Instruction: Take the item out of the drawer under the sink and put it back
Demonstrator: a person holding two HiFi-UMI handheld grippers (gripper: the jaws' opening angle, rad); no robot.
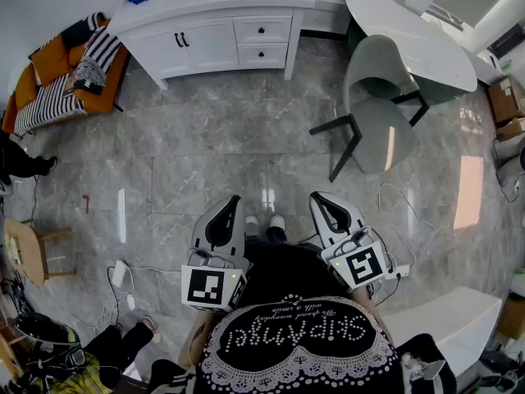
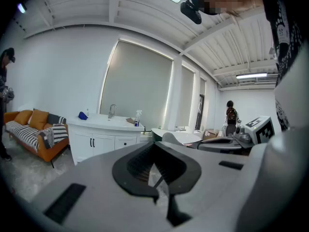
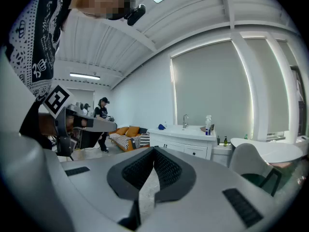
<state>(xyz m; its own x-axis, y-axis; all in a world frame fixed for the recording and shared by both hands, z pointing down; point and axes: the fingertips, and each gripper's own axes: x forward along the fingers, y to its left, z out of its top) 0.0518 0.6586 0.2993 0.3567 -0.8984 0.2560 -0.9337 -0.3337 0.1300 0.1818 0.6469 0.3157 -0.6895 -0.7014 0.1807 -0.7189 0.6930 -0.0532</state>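
The left gripper (image 1: pixel 232 200) is held close to the person (image 1: pixel 295 335), jaws together and empty; the right gripper (image 1: pixel 317 197) beside it is likewise closed on nothing. Well apart across the floor (image 1: pixel 213 154), the sink cabinet (image 1: pixel 209 43) has both drawers (image 1: pixel 262 29) shut, and the item cannot be seen.

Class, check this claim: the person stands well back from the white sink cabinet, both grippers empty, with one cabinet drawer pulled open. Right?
Wrong on the drawer: the head view shows both drawers of the white sink cabinet closed. The left gripper and right gripper are indeed empty, well back from it.
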